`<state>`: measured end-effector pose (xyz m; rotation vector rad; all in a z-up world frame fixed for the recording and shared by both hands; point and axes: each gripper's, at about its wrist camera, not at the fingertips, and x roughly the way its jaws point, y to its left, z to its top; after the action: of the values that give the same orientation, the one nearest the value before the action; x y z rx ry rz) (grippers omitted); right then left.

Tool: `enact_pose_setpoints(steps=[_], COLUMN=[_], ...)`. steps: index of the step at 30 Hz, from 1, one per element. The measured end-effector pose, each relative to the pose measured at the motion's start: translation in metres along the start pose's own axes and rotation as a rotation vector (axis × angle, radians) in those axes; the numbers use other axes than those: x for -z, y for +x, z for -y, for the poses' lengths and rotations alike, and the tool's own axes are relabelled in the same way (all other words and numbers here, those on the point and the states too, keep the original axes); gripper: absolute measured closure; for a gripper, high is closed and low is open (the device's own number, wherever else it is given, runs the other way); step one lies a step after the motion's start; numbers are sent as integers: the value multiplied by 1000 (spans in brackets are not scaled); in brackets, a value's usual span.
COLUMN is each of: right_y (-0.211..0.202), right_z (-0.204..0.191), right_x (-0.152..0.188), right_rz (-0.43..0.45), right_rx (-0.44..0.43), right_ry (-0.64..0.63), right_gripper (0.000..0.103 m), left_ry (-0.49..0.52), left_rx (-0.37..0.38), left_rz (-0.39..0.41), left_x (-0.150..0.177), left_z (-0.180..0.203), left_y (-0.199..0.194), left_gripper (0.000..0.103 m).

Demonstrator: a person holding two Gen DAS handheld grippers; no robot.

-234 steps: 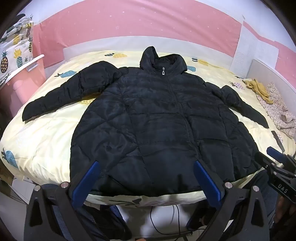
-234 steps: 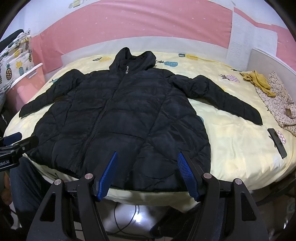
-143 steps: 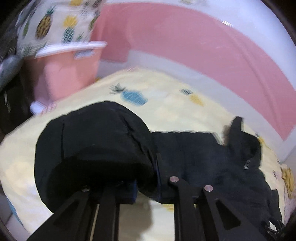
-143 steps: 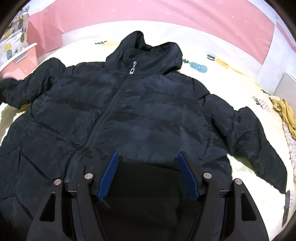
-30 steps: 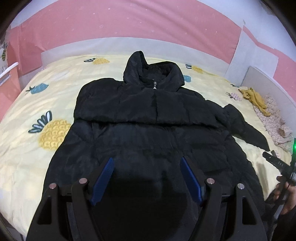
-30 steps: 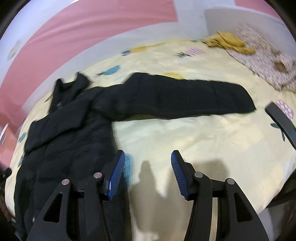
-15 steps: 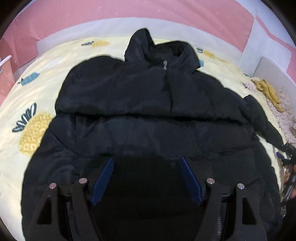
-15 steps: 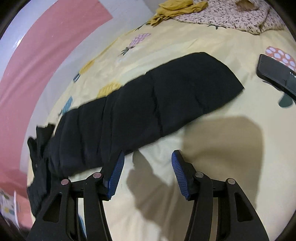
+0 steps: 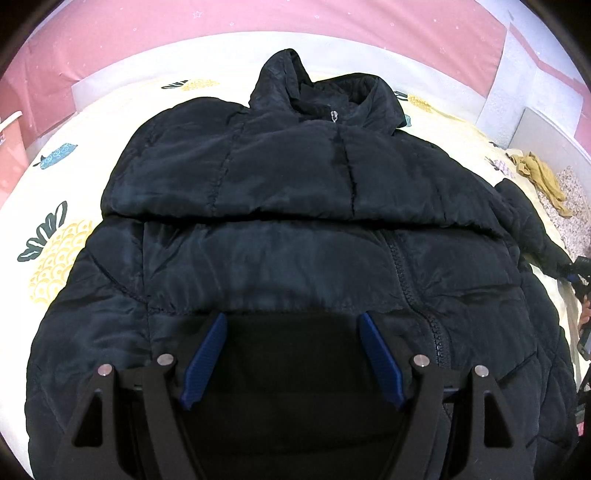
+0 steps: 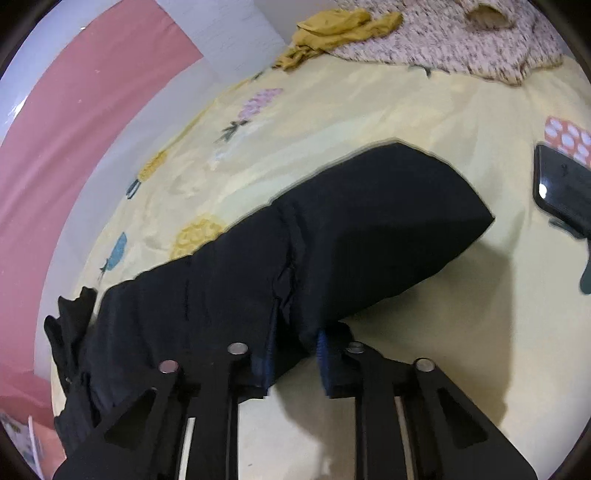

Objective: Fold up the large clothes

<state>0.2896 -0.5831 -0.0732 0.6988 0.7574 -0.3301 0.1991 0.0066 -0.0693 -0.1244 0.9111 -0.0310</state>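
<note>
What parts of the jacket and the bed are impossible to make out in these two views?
- Jacket hem, left wrist view: hidden behind the left gripper.
- Sleeve where gripped, right wrist view: covered by the right gripper.
- Phone: cut off by the frame edge.
- Patterned cloth: blurred.

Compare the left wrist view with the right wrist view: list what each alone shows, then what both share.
Left wrist only: the jacket's hood, zipper, and one sleeve folded across the chest, with the left hand-held gripper open.

Right wrist only: a phone, and the right hand-held gripper shut on the other sleeve.

Both: black jacket, pineapple bedsheet, mustard cloth.
</note>
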Motion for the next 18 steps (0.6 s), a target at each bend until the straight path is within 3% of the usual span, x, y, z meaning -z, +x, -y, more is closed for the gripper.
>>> enact_pose_setpoints(steps=[6, 18], right_y=[-47, -132], right_z=[-50, -195], right_x=[-3, 23], right_rz=[83, 173], right_rx=[-72, -355], right_ry=[-113, -368], right_gripper=[92, 95], left_ry=[-16, -65], left_rx=[20, 34], left_rz=[4, 61], left_x=[-2, -15], left_z=[-4, -24], left_y=[-8, -40], left_gripper=[27, 27])
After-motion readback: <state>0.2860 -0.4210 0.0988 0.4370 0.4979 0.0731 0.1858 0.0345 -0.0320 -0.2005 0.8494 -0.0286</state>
